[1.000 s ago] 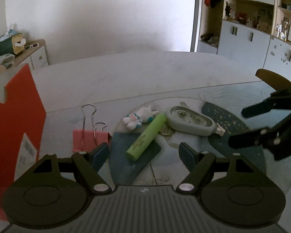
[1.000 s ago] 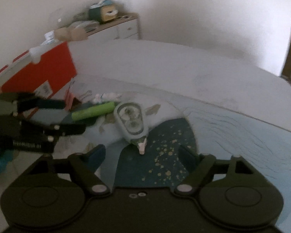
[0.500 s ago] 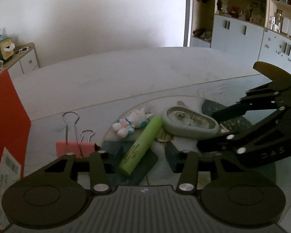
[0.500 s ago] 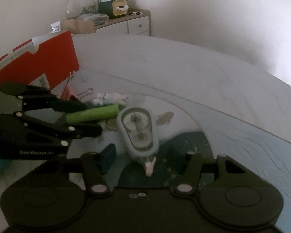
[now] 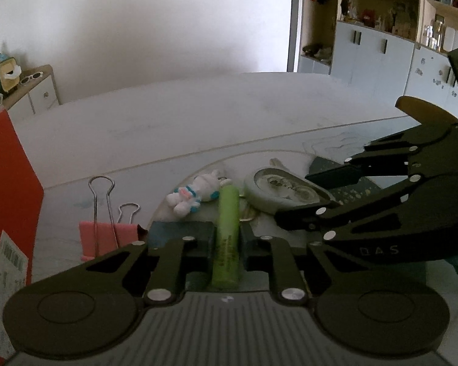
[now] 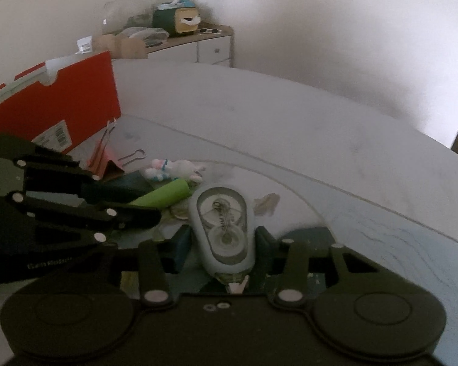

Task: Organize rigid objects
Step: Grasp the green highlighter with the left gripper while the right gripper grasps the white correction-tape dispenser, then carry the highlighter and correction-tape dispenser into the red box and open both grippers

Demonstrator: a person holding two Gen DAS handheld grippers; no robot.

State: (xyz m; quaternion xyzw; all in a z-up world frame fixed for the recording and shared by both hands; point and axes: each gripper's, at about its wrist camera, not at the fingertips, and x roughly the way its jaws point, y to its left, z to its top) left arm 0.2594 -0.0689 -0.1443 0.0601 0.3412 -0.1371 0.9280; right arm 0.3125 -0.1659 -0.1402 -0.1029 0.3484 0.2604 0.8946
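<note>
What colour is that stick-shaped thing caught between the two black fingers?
Lime green. The stick shows best in the left wrist view.

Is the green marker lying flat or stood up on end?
Lying flat. The green marker stretches lengthwise along the table, pinched between the left claw pads.

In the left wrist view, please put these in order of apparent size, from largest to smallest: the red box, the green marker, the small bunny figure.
1. red box, largest even though the frame edge cuts it off
2. green marker, though it is nearest the camera, which enlarges it
3. bunny figure, smallest and farther away
</note>
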